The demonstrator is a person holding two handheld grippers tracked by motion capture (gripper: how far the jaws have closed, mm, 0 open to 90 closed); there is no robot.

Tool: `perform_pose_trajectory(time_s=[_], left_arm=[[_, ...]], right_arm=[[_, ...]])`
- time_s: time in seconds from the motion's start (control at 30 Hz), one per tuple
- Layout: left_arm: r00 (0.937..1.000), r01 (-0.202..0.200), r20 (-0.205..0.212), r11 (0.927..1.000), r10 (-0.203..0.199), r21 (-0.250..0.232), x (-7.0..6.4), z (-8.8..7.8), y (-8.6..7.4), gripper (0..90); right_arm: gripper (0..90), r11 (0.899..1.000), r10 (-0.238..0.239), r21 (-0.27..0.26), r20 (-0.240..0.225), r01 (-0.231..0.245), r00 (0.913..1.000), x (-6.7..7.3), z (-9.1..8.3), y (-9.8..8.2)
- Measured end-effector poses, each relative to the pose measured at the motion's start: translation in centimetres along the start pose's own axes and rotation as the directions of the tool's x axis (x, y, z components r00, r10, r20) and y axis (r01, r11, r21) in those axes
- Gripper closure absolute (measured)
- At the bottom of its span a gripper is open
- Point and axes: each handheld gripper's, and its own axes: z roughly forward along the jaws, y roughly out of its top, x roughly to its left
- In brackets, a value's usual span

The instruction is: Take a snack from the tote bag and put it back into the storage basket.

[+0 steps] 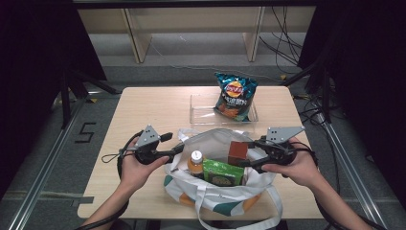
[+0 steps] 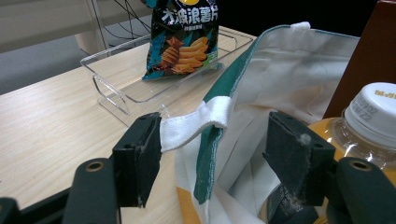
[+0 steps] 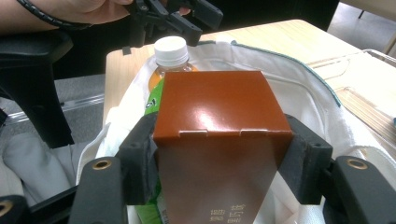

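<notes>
Tote bag [image 1: 218, 189], white canvas with teal and orange patches, sits open at the near edge of the wooden table [image 1: 143, 110]. Going left to right: the left gripper [image 1: 173, 150] holds its jaws apart around the bag's white strap and rim, not clamped. Inside the bag stand an orange drink bottle [image 1: 195, 163] with a white cap, then a green packet [image 1: 221, 173]. The right gripper [image 1: 245, 162] is closed on a glossy brown box [image 1: 238, 152], held upright in the bag's mouth. Behind the bag, a blue chip bag [image 1: 234, 96] rests in a clear tray [image 1: 201, 112]. Unpacking seems likely: one item out, three remaining, though packing is possible.
</notes>
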Motion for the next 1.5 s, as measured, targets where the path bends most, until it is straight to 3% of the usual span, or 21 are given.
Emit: perform_pose_trajectory(time_s=[0.2, 0.27, 0.4, 0.43, 0.53, 0.63, 0.8, 0.93, 1.1, 1.23, 1.33, 1.37, 1.5], left_arm=[[1.0000, -0.001, 0.002, 1.0000, 0.001, 0.000, 0.0, 0.1, 0.0, 35.6], [1.0000, 0.000, 0.008, 1.0000, 0.000, -0.003, 0.0, 0.1, -0.1, 35.7], [1.0000, 0.001, 0.005, 1.0000, -0.001, 0.000, 0.0, 0.1, -0.1, 35.9], [1.0000, -0.002, 0.002, 1.0000, 0.002, 0.002, 0.0, 0.1, -0.1, 36.0], [1.0000, -0.003, 0.006, 1.0000, 0.003, 0.005, -0.1, 0.2, -0.1, 36.2], [0.9999, -0.006, 0.009, 1.0000, 0.006, 0.006, -0.1, 0.2, 0.0, 36.6], [1.0000, -0.003, 0.007, 0.9999, 0.003, 0.013, -0.1, 0.4, -0.2, 36.9], [1.0000, 0.003, 0.009, 0.9999, -0.003, 0.012, 0.0, 0.4, -0.3, 37.4], [0.9999, -0.001, 0.015, 1.0000, 0.001, 0.005, -0.1, 0.3, -0.2, 38.1], [0.9999, 0.000, 0.013, 1.0000, 0.000, 0.009, -0.1, 0.3, -0.2, 38.9], [0.9998, -0.005, 0.019, 1.0000, 0.005, 0.006, -0.1, 0.3, -0.1, 39.5], [0.9999, -0.008, 0.011, 0.9999, 0.008, 0.009, -0.1, 0.2, -0.1, 39.5], [0.9999, -0.009, 0.007, 1.0000, 0.009, 0.004, -0.1, 0.2, -0.1, 39.6]], right_arm=[[39.1, 1.000, -0.004, -0.019, 0.014, 0.005, 0.9999, 0.0, 0.0, 0.1], [39.1, 1.000, 0.021, -0.006, 0.015, -0.021, 0.9997, 0.2, -0.3, 0.2], [39.1, 0.999, 0.026, -0.025, 0.026, -0.026, 0.9993, 0.1, -0.7, 0.3], [39.1, 0.998, 0.046, -0.047, 0.036, -0.045, 0.9983, 0.3, -0.6, 0.3], [39.1, 0.998, 0.056, -0.044, 0.054, -0.054, 0.9969, 0.4, -1.0, 0.5], [39.1, 0.994, 0.074, -0.083, 0.083, -0.067, 0.9938, 0.5, -1.3, 0.7], [39.2, 0.994, 0.091, -0.074, 0.088, -0.084, 0.9920, 0.3, -1.7, 0.8], [39.2, 0.992, 0.097, -0.095, 0.097, -0.087, 0.9906, 0.2, -2.0, 0.9], [39.3, 0.986, 0.119, -0.133, 0.110, -0.104, 0.9868, 0.1, -2.6, 1.3], [39.3, 0.981, 0.133, -0.161, 0.154, -0.108, 0.9791, 0.1, -3.4, 1.8], [39.3, 0.978, 0.145, -0.170, 0.150, -0.119, 0.9781, 0.1, -3.6, 2.1], [39.3, 0.981, 0.122, -0.167, 0.170, -0.094, 0.9778, 0.0, -3.7, 2.2], [39.4, 0.976, 0.146, -0.189, 0.190, -0.110, 0.9709, 0.0, -4.2, 2.6]])
